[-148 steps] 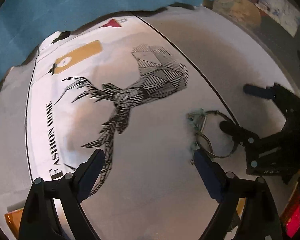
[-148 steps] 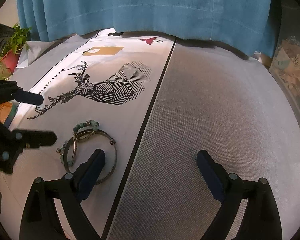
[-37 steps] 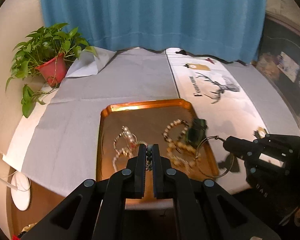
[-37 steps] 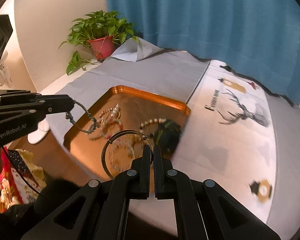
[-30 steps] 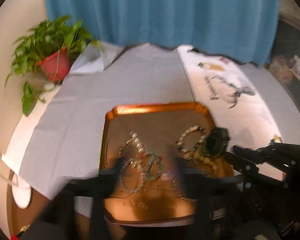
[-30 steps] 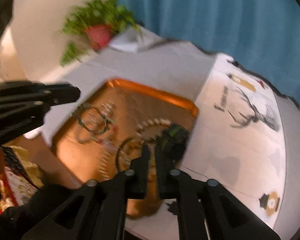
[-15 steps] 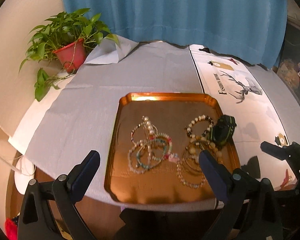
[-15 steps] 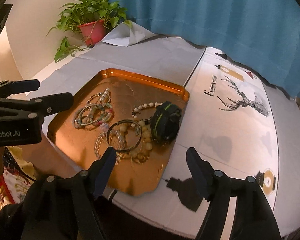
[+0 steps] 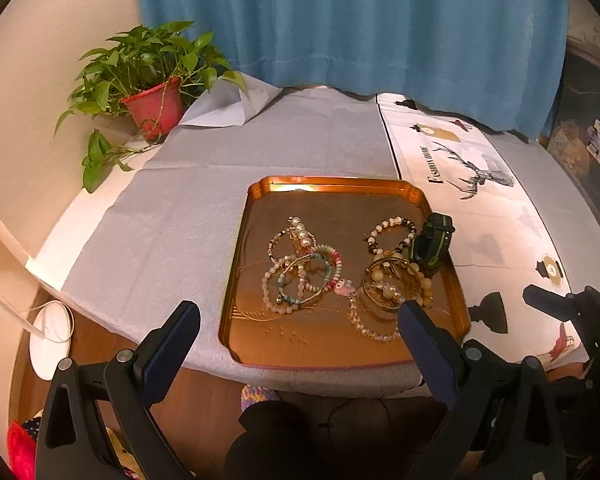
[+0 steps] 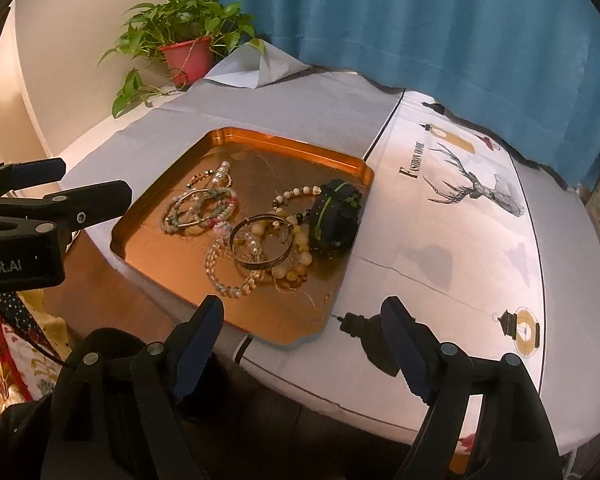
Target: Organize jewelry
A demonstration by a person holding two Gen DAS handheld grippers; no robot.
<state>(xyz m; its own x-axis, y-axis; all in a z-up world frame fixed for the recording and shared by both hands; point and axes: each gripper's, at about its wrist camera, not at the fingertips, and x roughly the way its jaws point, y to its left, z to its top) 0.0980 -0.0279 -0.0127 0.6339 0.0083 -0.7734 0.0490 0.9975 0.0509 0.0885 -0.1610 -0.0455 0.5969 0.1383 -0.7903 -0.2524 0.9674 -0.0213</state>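
Note:
A copper tray [image 9: 336, 184] [image 10: 288, 148] sits at the table's near edge and holds several bracelets. A beaded pile [image 9: 304, 268] [image 10: 200, 208] lies on its left side. A metal bangle [image 9: 388, 296] [image 10: 260, 246] lies over pale beads on its right side, next to a black and green watch [image 9: 432, 242] [image 10: 334, 214]. My left gripper [image 9: 296, 340] is open and empty, held back over the tray's near edge. My right gripper [image 10: 304, 334] is open and empty, near the tray's front right corner; it also shows in the left wrist view [image 9: 556, 304].
A potted plant [image 9: 152, 100] [image 10: 188, 56] stands at the back left by a blue curtain [image 9: 340, 20]. A white runner with a deer print [image 9: 480, 176] [image 10: 472, 188] covers the table's right half. A grey cloth [image 9: 180, 208] covers the left half.
Both grippers carried bracelets from the runner to the tray, opened and let them fall into it. Both have since drawn back, open and empty.

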